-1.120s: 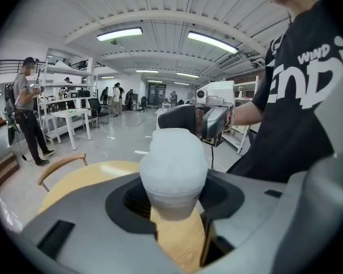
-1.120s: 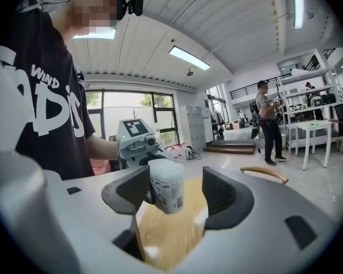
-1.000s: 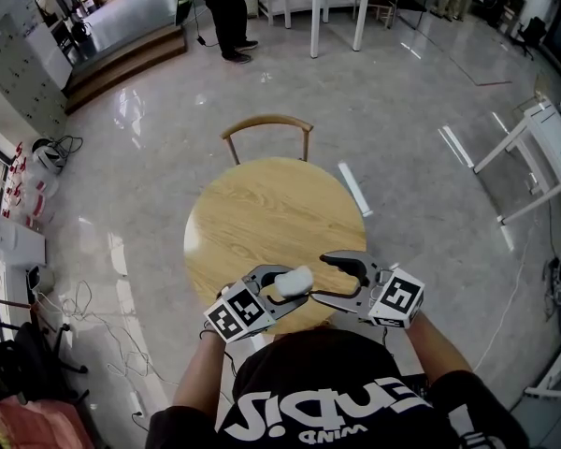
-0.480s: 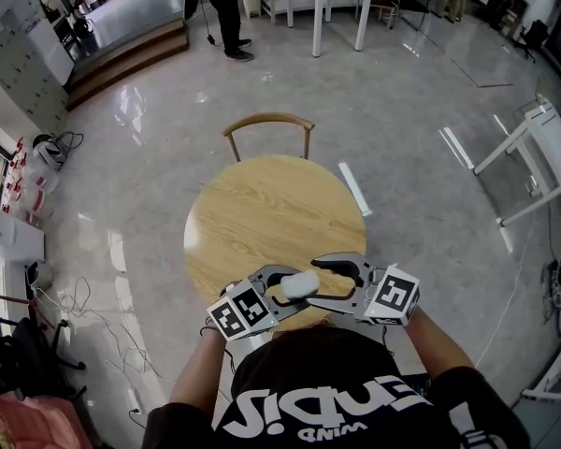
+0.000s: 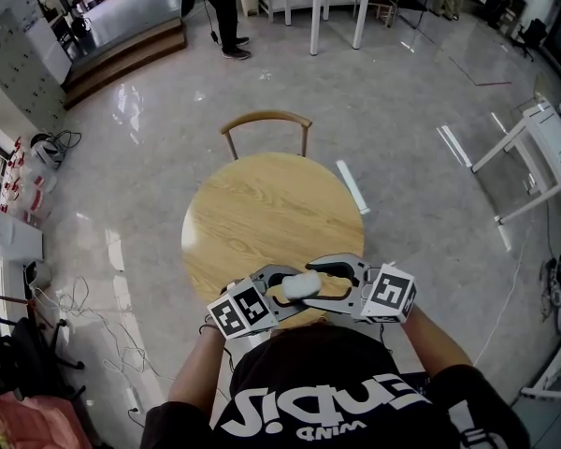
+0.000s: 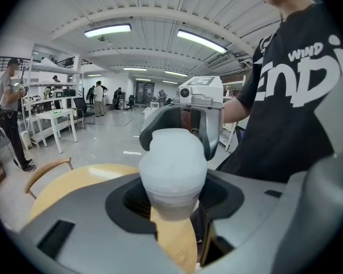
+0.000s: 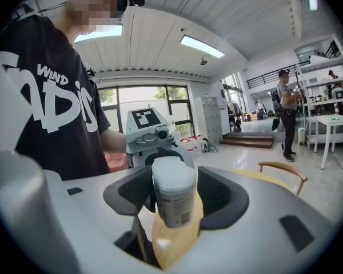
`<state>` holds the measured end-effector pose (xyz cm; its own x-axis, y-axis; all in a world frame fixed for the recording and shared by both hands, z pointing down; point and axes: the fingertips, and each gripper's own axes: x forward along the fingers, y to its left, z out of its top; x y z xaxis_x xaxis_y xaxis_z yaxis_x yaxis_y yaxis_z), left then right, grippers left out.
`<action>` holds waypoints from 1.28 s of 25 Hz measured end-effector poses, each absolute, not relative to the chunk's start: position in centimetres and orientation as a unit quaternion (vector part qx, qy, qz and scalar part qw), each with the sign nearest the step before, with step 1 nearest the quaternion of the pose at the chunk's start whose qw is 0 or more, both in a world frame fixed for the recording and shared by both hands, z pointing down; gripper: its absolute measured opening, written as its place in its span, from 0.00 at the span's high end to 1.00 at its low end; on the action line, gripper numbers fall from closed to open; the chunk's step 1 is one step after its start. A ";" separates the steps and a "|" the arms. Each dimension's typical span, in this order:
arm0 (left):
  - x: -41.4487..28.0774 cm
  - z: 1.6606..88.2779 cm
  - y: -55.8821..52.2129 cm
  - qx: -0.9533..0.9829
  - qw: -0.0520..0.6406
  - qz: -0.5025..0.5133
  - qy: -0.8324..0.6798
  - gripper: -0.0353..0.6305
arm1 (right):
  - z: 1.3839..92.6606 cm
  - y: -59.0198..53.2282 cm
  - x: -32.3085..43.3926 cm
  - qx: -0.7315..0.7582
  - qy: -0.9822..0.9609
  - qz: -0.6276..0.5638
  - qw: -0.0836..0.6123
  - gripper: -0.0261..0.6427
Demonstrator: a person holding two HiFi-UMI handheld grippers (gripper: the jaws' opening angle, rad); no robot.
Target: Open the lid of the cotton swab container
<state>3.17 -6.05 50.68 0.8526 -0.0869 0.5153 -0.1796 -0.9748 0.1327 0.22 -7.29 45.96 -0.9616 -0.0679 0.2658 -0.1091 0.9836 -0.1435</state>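
Holding the small white frosted plastic cotton swab container [image 5: 302, 283] just above the near edge of the round wooden bench [image 5: 262, 204], our left tongs [image 6: 171, 205] are clamped partway shut on its body. Our right tongs [image 7: 172, 201] stand nearly full wide and have just been closing, with the capped end between them and the pads not yet touching. Step in hand, we judge: taking the lid. Next calls for closing squarely on it, then twisting or pulling while the left holds firm.

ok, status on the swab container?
Left claw shut on cotton swab container. Right claw, jaws just closing round it, not yet pressing. Lid on. Nothing blocking.
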 end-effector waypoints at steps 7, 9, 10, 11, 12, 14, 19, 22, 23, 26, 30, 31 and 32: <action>3.2 50.9 -6.1 0.958 0.094 0.263 -0.064 0.62 | 46.2 -7.5 0.4 0.038 -0.985 0.112 0.128 0.61; 3.2 51.0 -6.1 0.958 0.091 0.266 -0.062 0.62 | 46.4 -7.5 0.4 0.038 -0.983 0.119 0.131 0.61; 3.2 51.0 -6.2 0.957 0.089 0.267 -0.061 0.63 | 46.5 -7.6 0.5 0.037 -0.983 0.123 0.132 0.61; 3.2 51.0 -6.2 0.957 0.088 0.268 -0.061 0.63 | 46.5 -7.6 0.6 0.036 -0.982 0.129 0.132 0.61; 3.2 51.1 -6.2 0.957 0.085 0.270 -0.061 0.63 | 46.5 -7.7 0.6 0.035 -0.981 0.136 0.131 0.62; 3.3 51.5 -6.3 0.956 0.071 0.279 -0.064 0.63 | 46.3 -7.8 0.6 0.034 -0.979 0.156 0.125 0.62; 3.2 52.5 -6.2 0.953 0.060 0.290 -0.062 0.63 | 46.6 -7.9 0.4 0.033 -0.975 0.181 0.126 0.62; 3.2 52.7 -6.2 0.953 0.050 0.294 -0.060 0.63 | 46.8 -8.1 0.5 0.029 -0.967 0.215 0.131 0.62; 3.3 52.8 -6.2 0.952 0.047 0.296 -0.059 0.63 | 46.9 -8.2 0.7 0.027 -0.964 0.232 0.131 0.62; 3.5 53.2 -6.1 0.951 0.036 0.302 -0.056 0.63 | 47.1 -8.5 0.9 0.020 -0.947 0.293 0.132 0.62; 3.3 53.6 -5.8 0.951 0.021 0.305 -0.051 0.63 | 47.3 -8.6 0.7 0.010 -0.924 0.356 0.136 0.62; 3.2 53.6 -5.8 0.951 0.021 0.304 -0.050 0.63 | 47.3 -8.6 0.7 0.009 -0.921 0.366 0.135 0.62; 3.2 53.6 -5.7 0.951 0.020 0.303 -0.049 0.63 | 47.3 -8.6 0.7 0.008 -0.918 0.373 0.134 0.62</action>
<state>3.22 -5.75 53.58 0.8115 -0.0813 0.5787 -0.1057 -0.9944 0.0084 0.69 -8.62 47.34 -0.9642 0.0856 0.2511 -0.1140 0.7210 -0.6835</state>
